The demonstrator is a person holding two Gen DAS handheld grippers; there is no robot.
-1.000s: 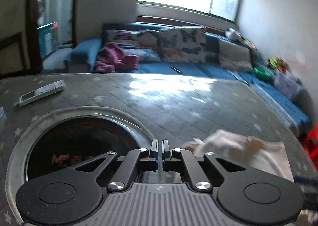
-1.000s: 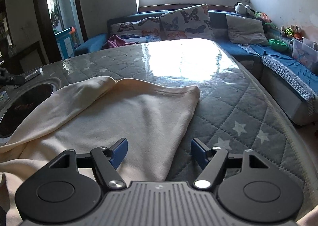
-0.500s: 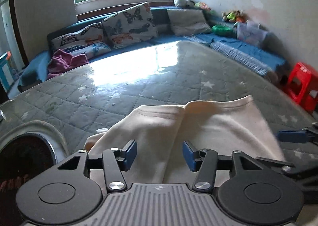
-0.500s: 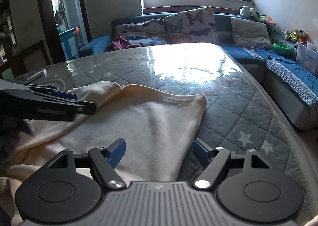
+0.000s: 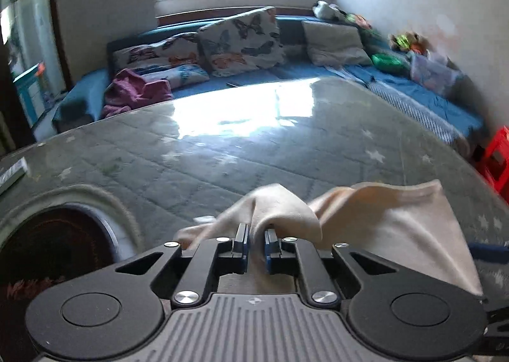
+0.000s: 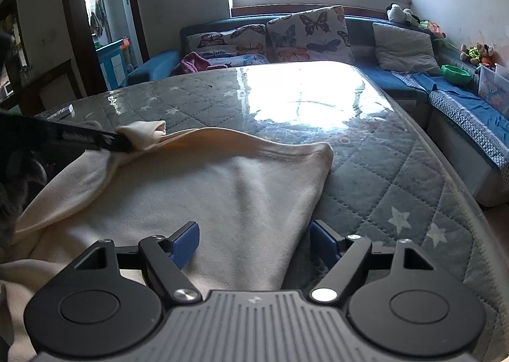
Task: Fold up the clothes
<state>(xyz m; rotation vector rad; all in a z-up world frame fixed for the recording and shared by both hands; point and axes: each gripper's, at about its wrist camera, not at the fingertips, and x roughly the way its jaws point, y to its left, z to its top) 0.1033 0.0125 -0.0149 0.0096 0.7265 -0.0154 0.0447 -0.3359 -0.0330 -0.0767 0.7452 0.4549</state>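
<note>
Already the left gripper (image 5: 254, 242) had its jaws closing on a raised fold of the cream-coloured soft cloth garment (image 6: 222, 199), pinching a bunched corner between its blue pads. The garment lay spread on the grey quilted, star-patterned table (image 6: 397, 177) under a glossy clear cover, its far edge lifted into a ridge where that corner was drawn up. The right gripper (image 6: 254, 242) hovered low over the near part of the cloth with its jaws spread and opening wider, one pad over the fabric, the other just beyond its right edge, pressing on nothing. To fold well, the right jaws would probably need to catch the garment's near edge firmly before either hand lifted, so both corners travel together. A round dark opening in the table (image 5: 54, 253) sat just to the left; the cloth should be kept clear of it.
</note>
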